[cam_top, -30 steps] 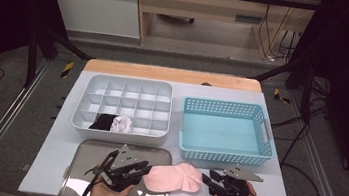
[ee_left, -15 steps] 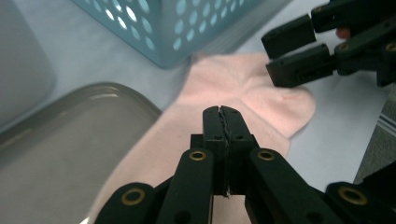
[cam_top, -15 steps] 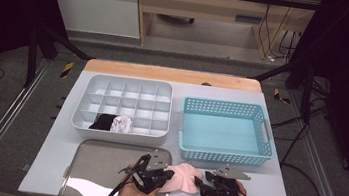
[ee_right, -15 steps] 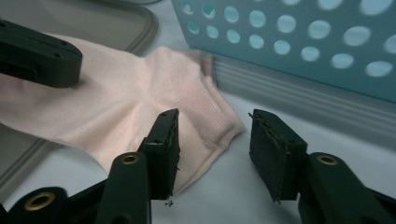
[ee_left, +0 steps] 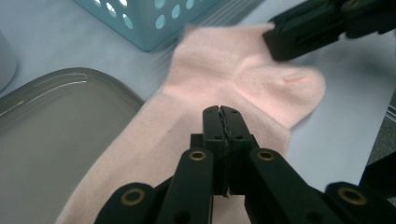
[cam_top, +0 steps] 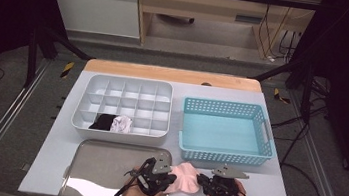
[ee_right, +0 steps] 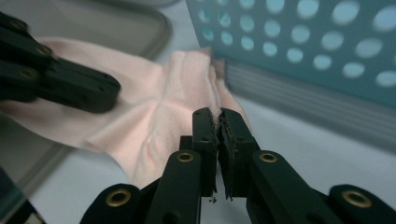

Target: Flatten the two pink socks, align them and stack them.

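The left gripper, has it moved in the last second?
Yes. The left gripper has shifted right along the metal tray, from near its middle to its right edge, closer to the right gripper, bunching the pink sock.

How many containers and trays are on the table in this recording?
3: a white divided organizer at back left, a blue perforated basket at back right, and a grey metal tray at front left, under part of the pink sock.

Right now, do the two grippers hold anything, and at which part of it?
Both hold the pink sock: the left gripper pinches its foot part, and the right gripper pinches its edge near the cuff.
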Demonstrator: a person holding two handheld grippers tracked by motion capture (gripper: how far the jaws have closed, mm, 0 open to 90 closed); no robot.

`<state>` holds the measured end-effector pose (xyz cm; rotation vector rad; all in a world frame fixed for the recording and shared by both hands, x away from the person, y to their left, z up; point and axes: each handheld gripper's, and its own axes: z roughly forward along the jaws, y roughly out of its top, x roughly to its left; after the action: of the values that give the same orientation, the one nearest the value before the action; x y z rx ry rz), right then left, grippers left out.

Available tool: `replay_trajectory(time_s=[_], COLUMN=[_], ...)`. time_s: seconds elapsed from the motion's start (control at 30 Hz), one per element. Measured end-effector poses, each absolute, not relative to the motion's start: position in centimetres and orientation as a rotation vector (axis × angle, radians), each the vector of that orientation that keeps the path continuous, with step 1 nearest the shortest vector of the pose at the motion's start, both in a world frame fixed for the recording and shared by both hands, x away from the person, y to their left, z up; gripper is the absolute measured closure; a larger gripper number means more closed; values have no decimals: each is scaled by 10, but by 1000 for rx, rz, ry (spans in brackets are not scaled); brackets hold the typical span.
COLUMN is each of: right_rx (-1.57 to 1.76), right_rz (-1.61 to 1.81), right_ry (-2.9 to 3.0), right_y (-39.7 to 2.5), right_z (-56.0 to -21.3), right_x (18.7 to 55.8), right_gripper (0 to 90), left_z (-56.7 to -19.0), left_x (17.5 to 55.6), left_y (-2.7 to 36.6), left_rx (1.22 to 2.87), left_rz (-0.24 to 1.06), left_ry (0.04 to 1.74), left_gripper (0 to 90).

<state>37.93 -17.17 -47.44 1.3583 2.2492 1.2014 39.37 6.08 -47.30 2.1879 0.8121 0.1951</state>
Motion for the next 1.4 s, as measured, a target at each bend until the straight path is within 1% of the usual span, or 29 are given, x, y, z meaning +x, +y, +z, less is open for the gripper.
replay_trajectory(time_s=[0.2, 0.3, 0.4, 0.53, 0.63, 0.67, 0.7, 0.73, 0.83, 0.9, 1.0, 1.07, 1.13, 1.17, 1.23, 1.4], right_rx=[1264, 1228, 1220, 1271, 1292, 1300, 1296, 1306, 1306, 1317, 1307, 1289, 1292, 1306, 1330, 1362], right_rz=[1347, 1361, 1357, 1305, 1243, 1230, 1223, 1216, 1207, 1185, 1162, 1138, 1135, 1146, 1149, 1214], right_ry=[2237, 2256, 2264, 2266, 2283, 2281, 2269, 2259, 2236, 2251, 2265, 2250, 2243, 2241, 2245, 2229], right_y=[-169, -165, -164, -167, -171, -172, -173, -174, -176, -176, -174, -171, -170, -169, -169, -174], right_z=[-455, -451, -449, -453, -464, -467, -469, -471, -477, -482, -487, -488, -488, -489, -487, -479], right_x=[373, 371, 371, 374, 379, 380, 381, 383, 387, 389, 388, 385, 382, 382, 382, 384], right_gripper=[858, 857, 858, 851, 816, 778, 719, 684, 615, 619, 651, 694, 787, 801, 818, 824], left_z=[-472, -467, -455, -444, -443, -444, -445, -447, -451, -451, -446, -442, -438, -437, -437, -443], left_x=[395, 395, 395, 395, 394, 392, 391, 389, 385, 385, 385, 385, 385, 385, 386, 390], left_y=[60, 65, 79, 107, 123, 129, 133, 137, 147, 152, 152, 148, 140, 136, 127, 104], left_rx=[2191, 2165, 2121, 2078, 2068, 2065, 2067, 2061, 2044, 2034, 2015, 2013, 2017, 2020, 2030, 2072], left_rz=[182, 176, 194, 234, 253, 255, 254, 249, 239, 246, 250, 252, 250, 249, 244, 216], left_ry=[824, 828, 833, 880, 911, 920, 929, 939, 954, 957, 954, 936, 914, 904, 885, 854], left_gripper=[890, 871, 855, 840, 816, 807, 798, 787, 765, 761, 775, 788, 795, 796, 799, 812])
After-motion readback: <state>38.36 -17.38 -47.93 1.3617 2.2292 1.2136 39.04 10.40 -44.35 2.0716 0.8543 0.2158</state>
